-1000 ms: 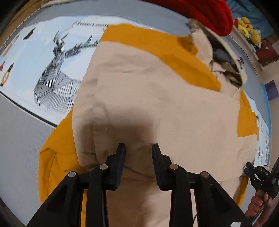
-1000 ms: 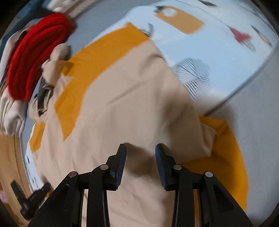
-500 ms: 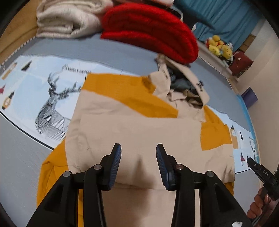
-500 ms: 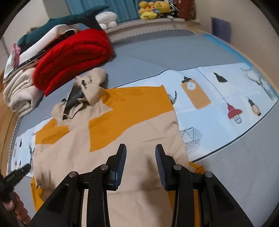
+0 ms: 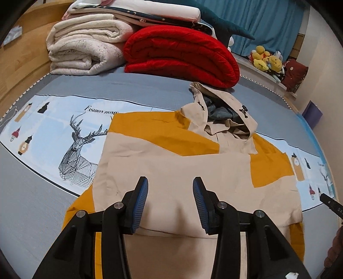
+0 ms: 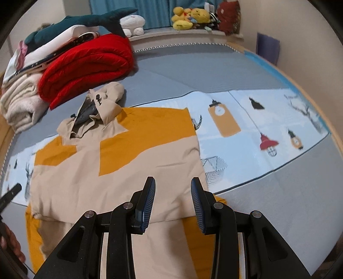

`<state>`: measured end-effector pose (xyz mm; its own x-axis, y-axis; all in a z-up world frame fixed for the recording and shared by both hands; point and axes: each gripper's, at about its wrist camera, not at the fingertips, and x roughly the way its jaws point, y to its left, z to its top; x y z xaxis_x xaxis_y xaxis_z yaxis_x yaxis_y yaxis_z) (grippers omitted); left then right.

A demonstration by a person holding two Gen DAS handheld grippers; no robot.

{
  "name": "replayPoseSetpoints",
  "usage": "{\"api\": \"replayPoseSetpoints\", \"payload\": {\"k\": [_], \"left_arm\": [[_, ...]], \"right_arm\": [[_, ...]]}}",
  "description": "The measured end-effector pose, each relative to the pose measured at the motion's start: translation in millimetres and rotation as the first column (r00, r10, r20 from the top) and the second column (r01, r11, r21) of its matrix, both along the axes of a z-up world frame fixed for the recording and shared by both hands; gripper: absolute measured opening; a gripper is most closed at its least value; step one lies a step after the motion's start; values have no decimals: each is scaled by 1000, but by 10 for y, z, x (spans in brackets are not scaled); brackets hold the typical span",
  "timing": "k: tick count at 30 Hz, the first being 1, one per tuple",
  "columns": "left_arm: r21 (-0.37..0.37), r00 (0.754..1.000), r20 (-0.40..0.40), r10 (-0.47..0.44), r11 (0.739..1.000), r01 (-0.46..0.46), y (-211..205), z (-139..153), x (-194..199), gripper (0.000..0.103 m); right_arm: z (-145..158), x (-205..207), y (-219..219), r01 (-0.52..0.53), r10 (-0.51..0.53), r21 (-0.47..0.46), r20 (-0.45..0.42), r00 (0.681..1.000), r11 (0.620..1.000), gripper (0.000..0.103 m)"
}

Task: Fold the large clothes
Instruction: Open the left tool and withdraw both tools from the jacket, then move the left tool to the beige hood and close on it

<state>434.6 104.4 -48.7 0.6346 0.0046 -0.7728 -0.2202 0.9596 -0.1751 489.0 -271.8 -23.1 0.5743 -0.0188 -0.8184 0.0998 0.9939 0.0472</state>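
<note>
Bed sheet (image 5: 53, 128): grey with a pale blue printed band; reads "FASHION HOME" beside a line-drawn deer (image 5: 79, 150); lamp and lantern motifs along the band. No other writing legible.

Hooded jacket (image 5: 182, 167): beige with mustard-yellow panels, lying flat on the bed, sleeves folded in, hood (image 5: 225, 113) toward the far side. Its near hem lies directly below and in front of both tools.

Left tool (image 5: 169, 200): jaws apart, blue ribbed pads, nothing between them; hangs above the jacket's near left part, not touching.

Right tool (image 6: 172, 201): jaws apart, empty; above the jacket's near right edge.

Red quilt (image 5: 182, 55), cream blanket (image 5: 85, 49): folded, behind the hood.

Plush toys (image 6: 190, 17): on the far ledge.
</note>
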Motion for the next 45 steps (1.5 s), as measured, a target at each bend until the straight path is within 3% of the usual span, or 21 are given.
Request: {"api": "replayPoseSetpoints", "payload": {"k": [4,14,17,21,29,30,33,35,41,45], "left_arm": [[-32,1000,-3,-6,999,6,-106,-53,44,40],[-2,999,2,-43,999,43,-377,-92,198,40],[30,998,15,-62,998,61,-455,-54,222,33],[77,995,33,-95,993,92,-533,11,245,15],[114,995,6,-102,988,101,-477,40,425,11],[103,995,1,-98,990,97,-433,57,539,11],[57,997,-14,-74,996,75,-281,96,988,10],[53,997,-23,-76,996,77,-239,96,1258,10],[89,989,-95,-117,988,125,-237,-34,2311,10],[49,982,-130,-133,989,141,-249,-190,2935,10]], "right_arm": [[-10,10,30,-25,25,-10,-5,1000,1000,36],[-28,46,37,-53,52,-47,-13,999,997,36],[-45,61,8,-51,50,-44,-24,998,998,36],[-45,80,-19,-50,49,-35,-31,998,998,36],[-30,81,-50,-55,55,-15,-34,998,998,36],[-22,75,-53,-51,50,-13,-30,998,999,35],[-31,78,-31,-68,67,-15,-29,997,998,17],[-26,86,-25,-67,67,-22,-23,998,997,12],[-88,184,12,-69,66,-54,-47,997,996,12],[-207,271,-9,-58,49,-113,-79,996,992,12]]}}
